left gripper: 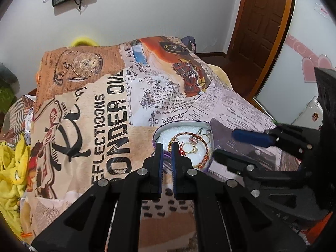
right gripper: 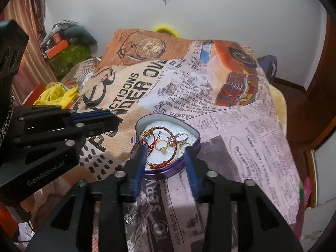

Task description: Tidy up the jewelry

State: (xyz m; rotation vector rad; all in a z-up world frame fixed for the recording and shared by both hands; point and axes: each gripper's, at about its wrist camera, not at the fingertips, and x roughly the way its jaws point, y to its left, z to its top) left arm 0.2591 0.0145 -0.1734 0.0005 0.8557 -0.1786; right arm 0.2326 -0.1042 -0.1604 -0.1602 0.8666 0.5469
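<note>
As seen along both sets of fingers, heart-shaped purple tin [right gripper: 166, 147] lying on a newsprint-patterned blanket [right gripper: 241, 138] spread over what looks like a bed, white foam lining up, holding a braided red-and-gold bangle [right gripper: 168, 129], a gold ring [right gripper: 162, 145], a silver ring [right gripper: 181, 135] and smaller pieces too tangled to name

Right gripper [right gripper: 167, 175] spread wide and empty, blue pads blurred, tips straddling the near rim of the tin; jewelry lying straight ahead between them, just beyond. Likely the nearer hand for any pick from the tin, with the bangle's loop lying flat and its wider span running roughly fore-and-aft, away from the fingers

Left gripper [left gripper: 167, 168] nearly pressed together, a narrow slit between the pads, nothing visibly pinched, tips over the tin's left edge in its own view; seen from the right wrist it sits off to the left, apart from the tin

Hard to make out: whether the red thread [right gripper: 152, 145] belongs to the bangle or lies loose; how many earrings sit near the silver ring; a small glinting metal piece [right gripper: 130, 215] on the blanket under the right gripper, partly hidden by its frame. Tin's near wall cut off by fingers in both views. No lid or second container in sight
</note>
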